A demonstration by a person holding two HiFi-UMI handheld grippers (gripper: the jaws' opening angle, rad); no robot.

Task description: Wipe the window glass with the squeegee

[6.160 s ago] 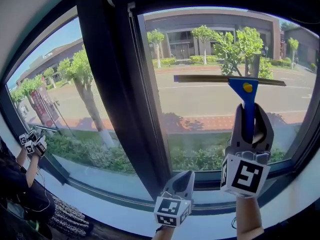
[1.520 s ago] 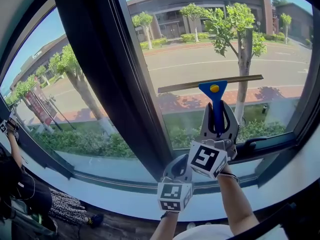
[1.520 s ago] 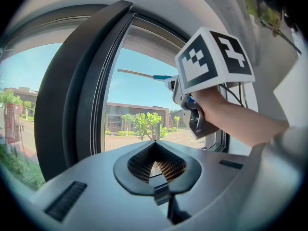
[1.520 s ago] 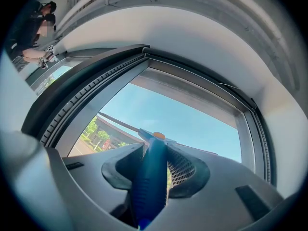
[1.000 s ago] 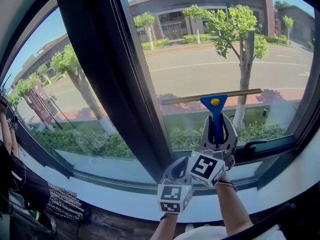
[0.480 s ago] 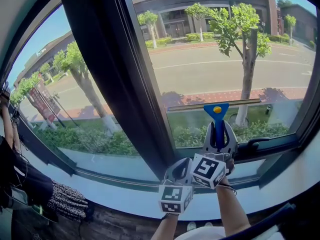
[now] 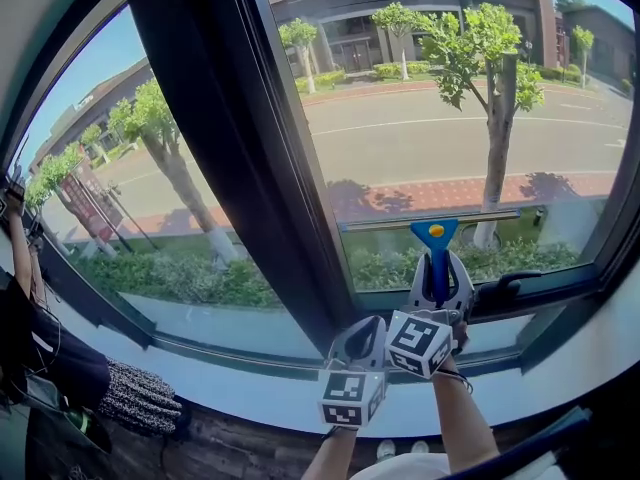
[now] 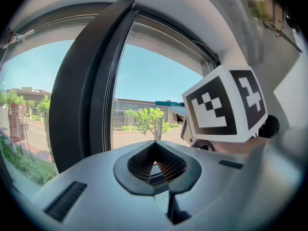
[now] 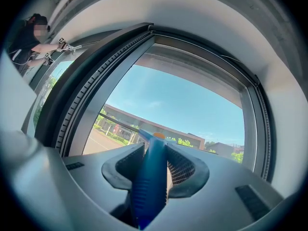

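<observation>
Right gripper view: fingers clamp blue squeegee

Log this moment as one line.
stage: wipe stroke, squeegee low on window glass | right hand-held gripper: shut on squeegee | left hand-held gripper: shut, empty

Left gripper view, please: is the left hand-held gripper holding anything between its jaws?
No, the left hand-held gripper shows its ribbed jaws meeting at the tips with nothing between them.

The squeegee handle is smooth glossy blue plastic, the window frame matt dark metal.
</observation>
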